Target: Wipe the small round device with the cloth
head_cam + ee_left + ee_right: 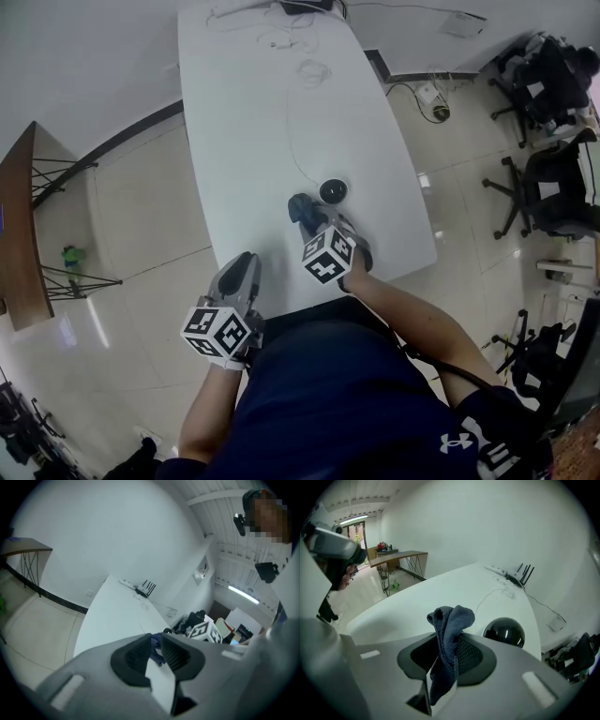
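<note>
- right tongs clamp the cloth; left tongs narrowly apart, empty.
- risk: a hard swipe could shove the unheld round device across the table.

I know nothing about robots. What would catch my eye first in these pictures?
A dark blue cloth is bunched between the shut jaws of the right gripper and sticks up above them. Close beside it on the long white table sits a shiny black dome, the small round device, with a thin cable running away.
</note>
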Available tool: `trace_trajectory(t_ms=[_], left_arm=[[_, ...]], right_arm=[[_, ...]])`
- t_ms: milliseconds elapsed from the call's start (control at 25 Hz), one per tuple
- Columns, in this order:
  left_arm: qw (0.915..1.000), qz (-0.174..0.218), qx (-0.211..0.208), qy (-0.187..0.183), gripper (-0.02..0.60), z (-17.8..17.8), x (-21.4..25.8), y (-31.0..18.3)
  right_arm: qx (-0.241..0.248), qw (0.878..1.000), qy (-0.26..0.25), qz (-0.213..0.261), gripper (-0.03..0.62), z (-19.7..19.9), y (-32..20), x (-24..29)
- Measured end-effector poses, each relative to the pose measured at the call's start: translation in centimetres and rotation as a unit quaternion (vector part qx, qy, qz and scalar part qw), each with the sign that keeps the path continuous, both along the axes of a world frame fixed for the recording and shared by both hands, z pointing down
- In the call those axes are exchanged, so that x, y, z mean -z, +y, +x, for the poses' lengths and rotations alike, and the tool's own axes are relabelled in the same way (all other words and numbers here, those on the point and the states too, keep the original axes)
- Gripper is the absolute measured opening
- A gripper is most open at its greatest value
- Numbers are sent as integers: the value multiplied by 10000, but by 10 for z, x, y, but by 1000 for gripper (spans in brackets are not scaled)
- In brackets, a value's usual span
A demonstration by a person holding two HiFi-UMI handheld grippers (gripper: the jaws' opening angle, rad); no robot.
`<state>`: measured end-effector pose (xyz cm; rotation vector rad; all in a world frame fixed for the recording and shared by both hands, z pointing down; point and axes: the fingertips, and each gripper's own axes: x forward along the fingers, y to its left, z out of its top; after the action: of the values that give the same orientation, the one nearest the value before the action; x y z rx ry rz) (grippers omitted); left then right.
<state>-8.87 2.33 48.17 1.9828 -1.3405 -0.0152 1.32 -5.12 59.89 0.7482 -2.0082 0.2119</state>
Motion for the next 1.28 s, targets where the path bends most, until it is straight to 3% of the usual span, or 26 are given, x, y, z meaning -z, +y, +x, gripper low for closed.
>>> trace_trajectory(t_ms=[80, 200, 440, 520, 560, 680, 760, 840, 960, 1040, 1160, 1280], left_arm=[[10000, -38, -21, -1, 64, 0, -3, 0], [9999, -56, -151, 11, 64, 8, -5, -3], [9989, 27, -452, 90, 64, 31, 0, -13], [9987, 46, -499, 93, 64, 37, 2, -13], [9986, 48, -509, 95, 64, 38, 2, -13], [9987, 19, -493, 96, 64, 37, 2, -12], [9989, -10, -456, 79, 64, 33, 1, -10], [9992, -45, -394, 75, 64, 28, -2, -10], [9993, -88, -343, 112, 64, 26, -4, -10], [9992, -85, -352, 148, 64, 27, -4, -11], [9991, -82, -380, 169, 64, 27, -4, -14], [9989, -112, -414, 179, 64, 29, -7, -15]], right_arm=[[236, 9994, 239, 37, 103, 15, 12, -8], [631, 9932, 870, 450, 103, 46, 14, -14], [1719, 9597, 1949, 1068, 103, 100, 9, -22], [1729, 9547, 2146, 1123, 103, 121, -1, -23], [1536, 9592, 2124, 1061, 103, 132, -8, -23], [121, 9908, 1268, 464, 103, 157, -33, -13], [-1078, 9940, 187, 44, 103, 165, -47, -4], [-2032, 9734, -1040, -203, 103, 163, -55, 1], [-2773, 9303, -2366, -404, 103, 150, -46, 3], [-2944, 9140, -2759, -428, 103, 142, -35, 1], [-3134, 8992, -2982, -653, 103, 127, -17, -6], [-3434, 8605, -3474, -1444, 104, 101, 6, -17]])
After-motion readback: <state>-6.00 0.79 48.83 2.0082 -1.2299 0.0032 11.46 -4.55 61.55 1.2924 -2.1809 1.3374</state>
